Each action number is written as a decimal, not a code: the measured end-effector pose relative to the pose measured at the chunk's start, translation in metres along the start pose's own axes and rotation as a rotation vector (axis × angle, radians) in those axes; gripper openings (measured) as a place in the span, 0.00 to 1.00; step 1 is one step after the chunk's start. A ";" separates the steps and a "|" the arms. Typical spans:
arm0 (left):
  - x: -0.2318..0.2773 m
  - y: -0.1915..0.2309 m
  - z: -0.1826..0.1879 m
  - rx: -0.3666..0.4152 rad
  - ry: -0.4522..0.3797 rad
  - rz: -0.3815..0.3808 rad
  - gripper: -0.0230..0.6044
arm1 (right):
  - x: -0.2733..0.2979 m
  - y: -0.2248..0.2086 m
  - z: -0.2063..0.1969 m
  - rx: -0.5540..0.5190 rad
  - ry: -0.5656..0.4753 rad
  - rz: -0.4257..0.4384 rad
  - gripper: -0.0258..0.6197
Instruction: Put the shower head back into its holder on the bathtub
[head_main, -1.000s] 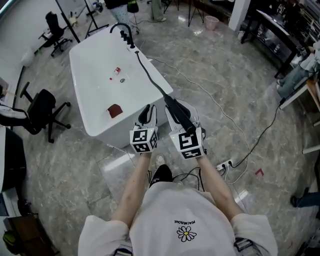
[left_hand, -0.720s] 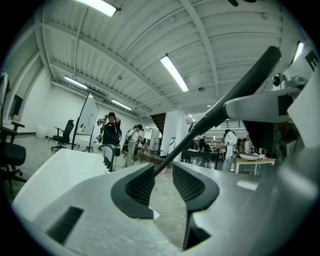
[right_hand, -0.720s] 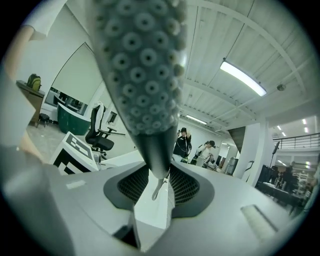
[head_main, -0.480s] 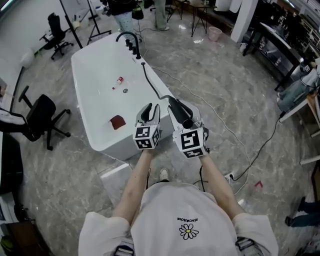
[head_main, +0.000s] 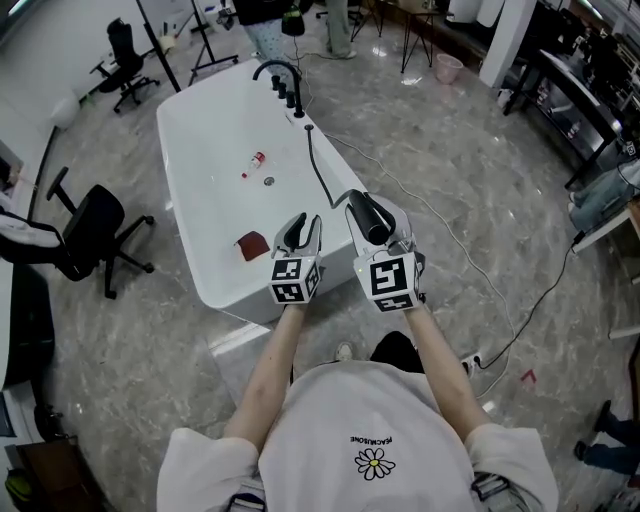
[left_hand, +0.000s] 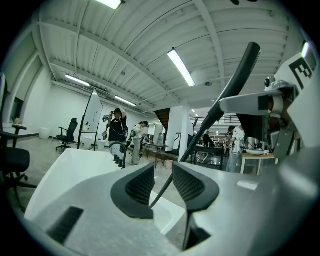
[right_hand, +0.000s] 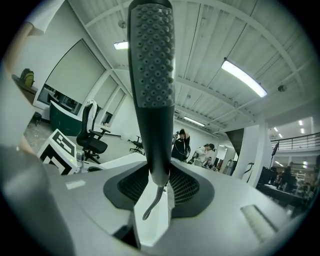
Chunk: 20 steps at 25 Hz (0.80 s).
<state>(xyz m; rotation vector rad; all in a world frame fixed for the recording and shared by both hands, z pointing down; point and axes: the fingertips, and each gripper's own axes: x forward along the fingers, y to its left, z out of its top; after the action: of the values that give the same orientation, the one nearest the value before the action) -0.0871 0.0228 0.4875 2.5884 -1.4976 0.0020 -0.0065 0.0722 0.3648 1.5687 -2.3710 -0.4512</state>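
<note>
Looking down in the head view, the right gripper holds the shower head over the bathtub's near corner. The hose runs along the rim toward the taps, and the left gripper is just beside.

In the left gripper view, the jaws stand apart. The hose shows in the gap, untouched by the pads.

In the right gripper view, the jaws clamp the head's handle.

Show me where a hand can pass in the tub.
Bare: bathtub floor along its left wall, and between the small bottle and dark red item. Crowded: far end by the faucet; right rim, where the hose runs.
</note>
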 end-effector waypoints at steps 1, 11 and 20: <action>0.000 0.004 -0.001 -0.002 0.004 0.005 0.21 | 0.004 0.001 0.000 0.002 -0.002 0.004 0.25; 0.021 0.039 -0.017 -0.052 0.033 0.058 0.21 | 0.054 -0.002 -0.011 0.045 0.000 0.050 0.25; 0.101 0.069 -0.019 -0.038 0.082 0.072 0.23 | 0.136 -0.042 -0.019 0.087 -0.043 0.105 0.25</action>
<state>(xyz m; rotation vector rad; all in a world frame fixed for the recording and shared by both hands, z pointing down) -0.0944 -0.0951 0.5230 2.4720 -1.5454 0.0858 -0.0158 -0.0708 0.3715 1.4753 -2.5225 -0.3680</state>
